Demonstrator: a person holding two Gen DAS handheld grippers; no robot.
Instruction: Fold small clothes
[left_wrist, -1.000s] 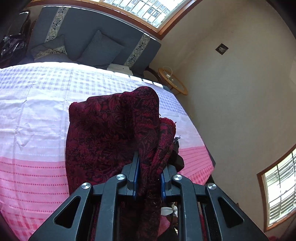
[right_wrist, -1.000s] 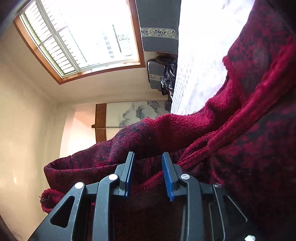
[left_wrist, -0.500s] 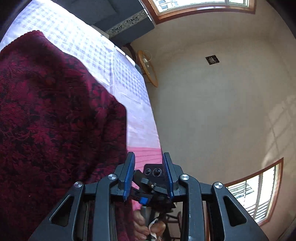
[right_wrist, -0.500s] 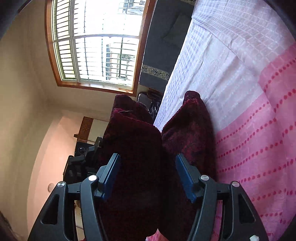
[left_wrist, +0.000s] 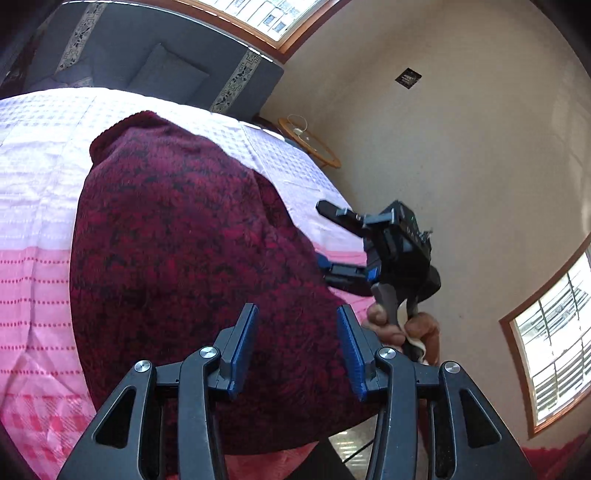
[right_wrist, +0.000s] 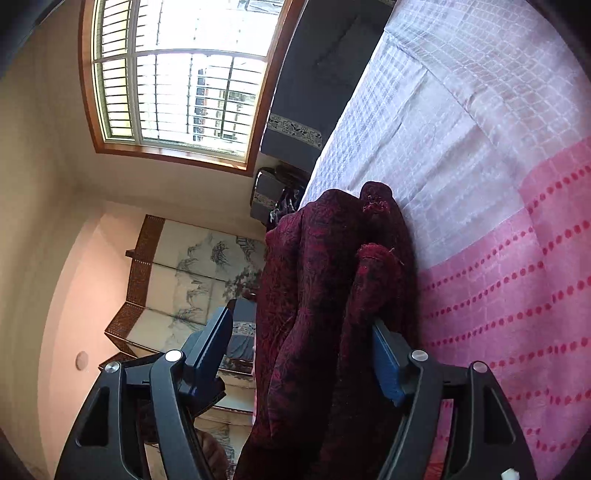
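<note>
Here both tongs, left and right, have just spread apart over the dark red garment, gripping nothing.

Daylight is pouring in through the barred window, which is blowing out to near white. A second window is glaring at the left view's edge. The bedspread is washing out at its pale end. The maroon garment is sinking into shadow. Fisheye curvature is bending walls; black vignetting is filling the corners. Focus is holding fairly sharp.
</note>
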